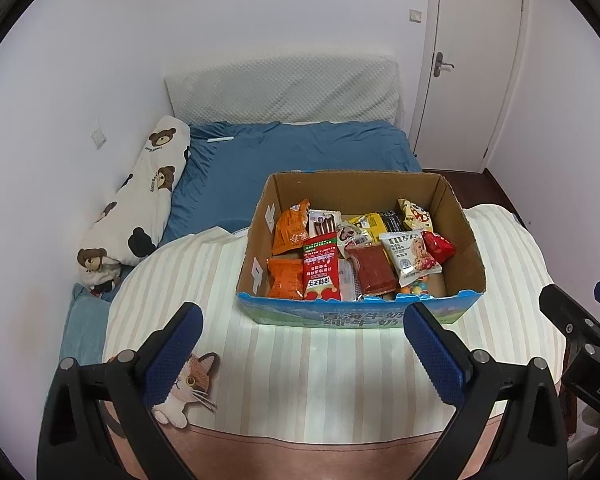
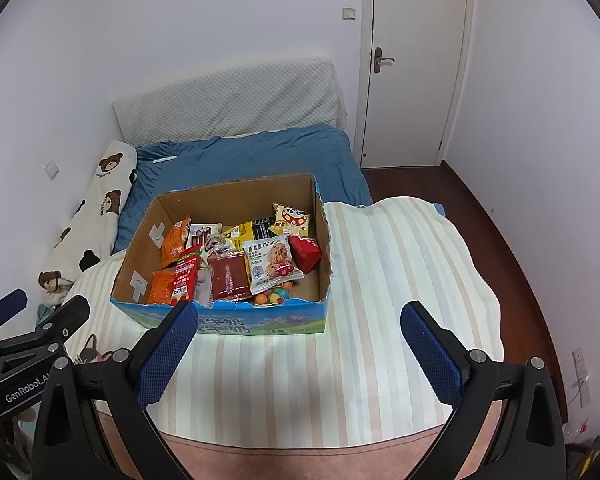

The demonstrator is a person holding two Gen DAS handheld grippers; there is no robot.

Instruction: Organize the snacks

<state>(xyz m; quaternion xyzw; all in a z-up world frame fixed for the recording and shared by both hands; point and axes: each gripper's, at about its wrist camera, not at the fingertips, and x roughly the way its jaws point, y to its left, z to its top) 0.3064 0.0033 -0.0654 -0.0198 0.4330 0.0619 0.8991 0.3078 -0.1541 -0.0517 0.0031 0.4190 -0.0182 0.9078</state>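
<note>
On the striped blanket (image 1: 340, 364) spread over the foot of the bed sits an open cardboard box (image 1: 456, 236), blue print along its near wall. From the left wrist view it lies toward one o'clock of the left gripper (image 1: 302, 350); from the right wrist view it lies toward eleven o'clock of the right gripper (image 2: 298, 350). Both grippers hover above the blanket, short of the box, jaws spread wide with nothing between the blue pads.

Inside the box the snacks are packed flat and overlapping. Two orange packets (image 1: 290, 228) lie along the nine o'clock side, one behind the other. Just beside them runs a long red packet (image 1: 320, 266), and next to that a dark red flat pack (image 1: 374, 270). A white cookie packet (image 1: 410, 256) leans at the three o'clock side, with a small red pouch (image 1: 440, 248) touching its far corner. A yellow cartoon-faced bag (image 1: 416, 214) stands at the far back, around twelve o'clock. Coloured candy balls (image 2: 274, 296) peek out at the near edge under the cookie packet.

Beyond the box, the blue sheet (image 1: 292, 148) runs to a white headboard cushion (image 1: 284, 92). A bear-print bolster (image 1: 140, 200) lies along the wall at nine o'clock, and a white door (image 2: 412, 64) stands shut at one o'clock.
</note>
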